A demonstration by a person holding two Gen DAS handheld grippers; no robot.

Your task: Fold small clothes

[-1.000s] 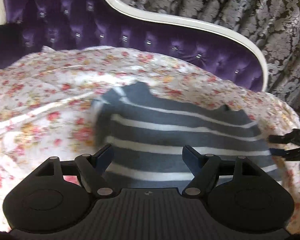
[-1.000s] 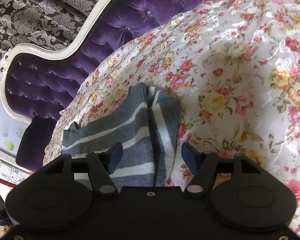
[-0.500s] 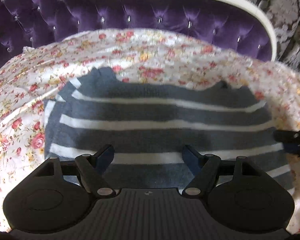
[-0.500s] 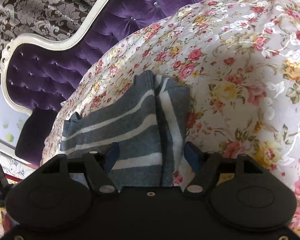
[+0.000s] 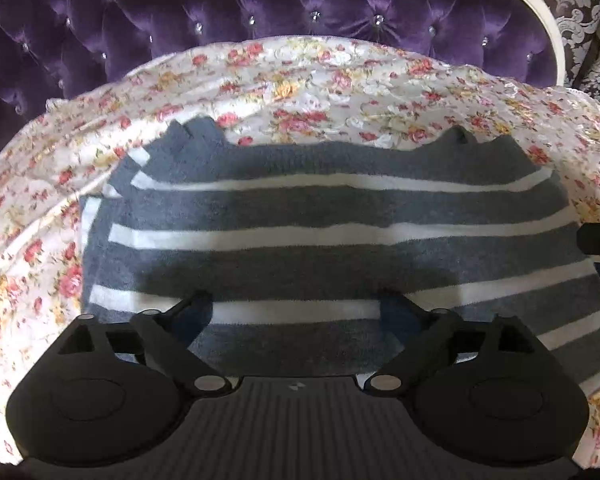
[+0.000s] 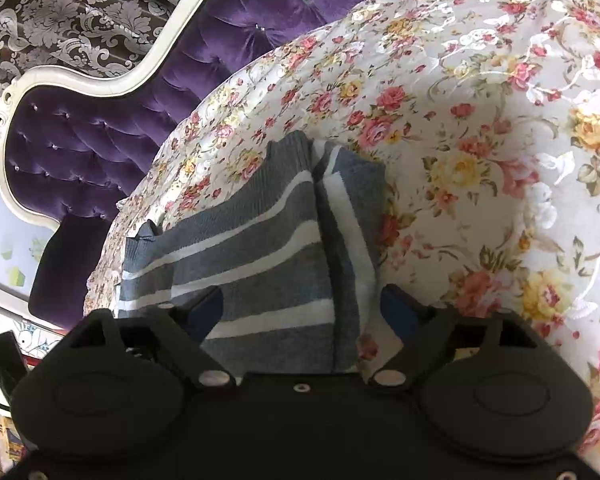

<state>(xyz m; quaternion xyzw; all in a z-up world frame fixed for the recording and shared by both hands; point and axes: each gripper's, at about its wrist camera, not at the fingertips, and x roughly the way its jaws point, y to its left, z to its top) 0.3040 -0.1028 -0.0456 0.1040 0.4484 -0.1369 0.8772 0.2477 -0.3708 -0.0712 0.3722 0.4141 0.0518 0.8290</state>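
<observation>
Left wrist view: a purple tufted headboard [image 5: 260, 20] with a cream frame backs a bed spread with a floral sheet [image 5: 300, 80]. On the sheet lies a grey sweater with white stripes [image 5: 320, 208], spread wide, one sleeve already turned in at the left edge. The left gripper [image 5: 296, 312] hangs over the sweater's near edge with its fingers spread wide and nothing between them. At the far right border the tips of the other tool show beside the sweater's right edge.

Right wrist view: the same headboard [image 6: 100, 140] curves off to the left, patterned damask wallpaper [image 6: 80, 12] behind it, the floral sheet [image 6: 480, 140] filling the right. The right gripper [image 6: 302, 308] is likewise wide apart and empty, straddling the near edge of the sweater [image 6: 260, 240], where a sleeve is folded lengthwise over the body.

Judgement: the sleeves look tucked in and the fold is about half done; both tools seem placed to take the near edge. The next move calls for closing on that edge at both ends and carrying it evenly toward the far edge.
</observation>
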